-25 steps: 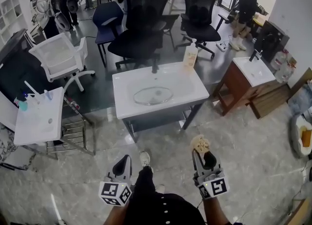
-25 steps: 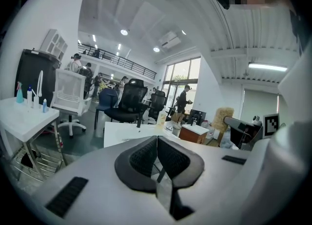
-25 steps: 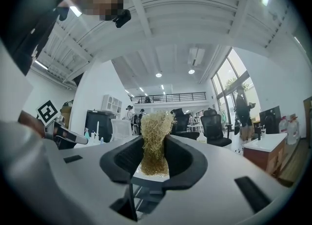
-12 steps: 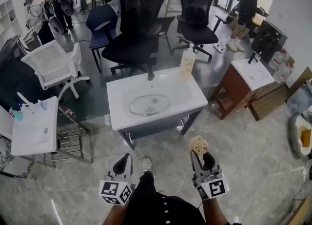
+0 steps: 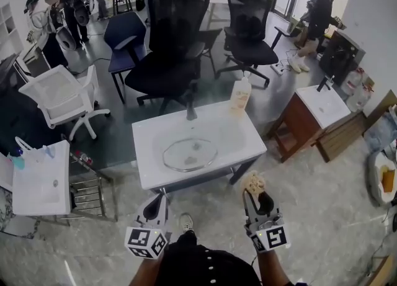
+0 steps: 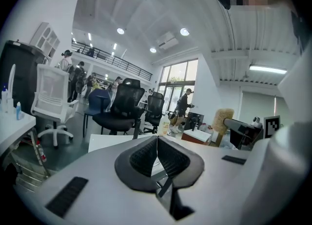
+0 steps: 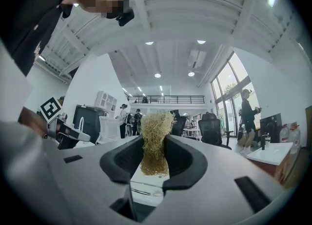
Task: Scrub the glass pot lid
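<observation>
Short of the white rectangular washbasin (image 5: 248,145), off its near-left side, the left gripper (image 5: 157,200) hangs over the floor, its fingers pressed together on nothing. The round glass pot lid (image 5: 190,154) lies in the washbasin's bowl, in front of the dark tap (image 5: 191,110); it seems to lie flat, though that is hard to tell from here. Off the washbasin's near-right corner, clear of it, the right gripper (image 5: 257,195) has its fingers clamped on a tan fibrous scrubber (image 5: 254,182). This looks like the approach; scrubbing has not begun. Next, the scrubber must be carried over the washbasin's rim onto the glass, probably with the left gripper steadying the lid.
</observation>
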### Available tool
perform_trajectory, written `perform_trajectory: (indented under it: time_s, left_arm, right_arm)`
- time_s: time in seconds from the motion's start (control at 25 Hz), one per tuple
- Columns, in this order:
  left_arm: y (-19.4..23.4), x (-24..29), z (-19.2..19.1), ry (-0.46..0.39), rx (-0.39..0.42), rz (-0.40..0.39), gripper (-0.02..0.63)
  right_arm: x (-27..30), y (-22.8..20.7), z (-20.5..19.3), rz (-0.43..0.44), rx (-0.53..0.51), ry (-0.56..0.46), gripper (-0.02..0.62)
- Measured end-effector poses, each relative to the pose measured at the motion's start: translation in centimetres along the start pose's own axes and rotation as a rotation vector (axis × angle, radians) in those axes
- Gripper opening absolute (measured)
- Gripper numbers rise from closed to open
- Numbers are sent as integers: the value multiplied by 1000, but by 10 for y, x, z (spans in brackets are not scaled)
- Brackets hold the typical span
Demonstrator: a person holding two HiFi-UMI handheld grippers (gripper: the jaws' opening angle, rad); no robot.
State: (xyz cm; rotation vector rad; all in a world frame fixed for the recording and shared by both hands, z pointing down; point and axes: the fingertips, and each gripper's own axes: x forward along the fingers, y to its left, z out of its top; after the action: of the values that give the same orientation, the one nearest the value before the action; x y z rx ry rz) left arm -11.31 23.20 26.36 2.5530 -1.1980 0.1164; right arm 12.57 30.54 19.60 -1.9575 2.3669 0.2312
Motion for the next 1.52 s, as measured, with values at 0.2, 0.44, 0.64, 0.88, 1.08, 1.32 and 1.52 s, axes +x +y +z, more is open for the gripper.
perform_trajectory:
  time_s: [0.2,0.44,0.64,0.88,1.08,1.32,1.52]
  left_arm:
    - [28,40,19,1,7,-18,26]
    - [73,80,38,1,5,-5,26]
    - [103,108,52,-4,-3,-5,26]
    - [123,134,57,11,-8,-18,26]
    - [127,150,46,48,-32,-27,26]
    - [126,167,27,97,-58,-29,27]
    - [133,182,14,129,-91,-5,28]
  right_arm:
    - [50,-8,-6,-1,-12,6,143]
    - [106,-19,-16,-10,-16,1,143]
    - [152,-25,-25,-20,-25,8,143]
    - [183,-31,-30,-26,-21,1,143]
    - [189,-37,-46,-35,-5,45,143]
    - [207,-46,-65,-2,13,86,143]
    - [237,-50,-82,69,35,122,143]
